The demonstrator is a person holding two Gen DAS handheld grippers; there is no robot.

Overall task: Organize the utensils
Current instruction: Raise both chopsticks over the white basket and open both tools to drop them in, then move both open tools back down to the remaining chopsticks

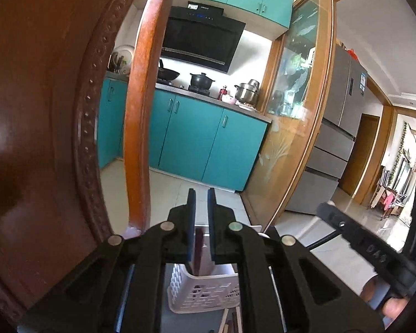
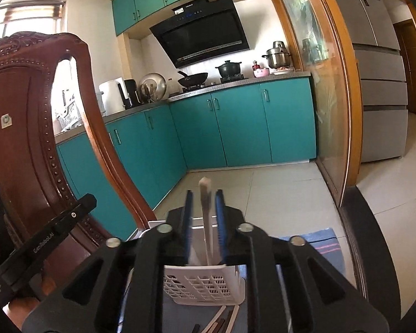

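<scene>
A white perforated utensil basket stands just below both grippers. My left gripper is nearly closed on a dark brown stick-like utensil that stands upright in the basket. The pads sit close against it. My right gripper is open. A pale, flat utensil handle stands between its blue pads with a gap on each side, and its lower end is down in the basket. Loose chopsticks lie in front of the basket. Each view shows the other gripper's black body beside it.
A carved wooden chair back rises close on the left. A blue striped cloth lies on the dark table to the right of the basket. Teal kitchen cabinets and a tiled floor lie beyond.
</scene>
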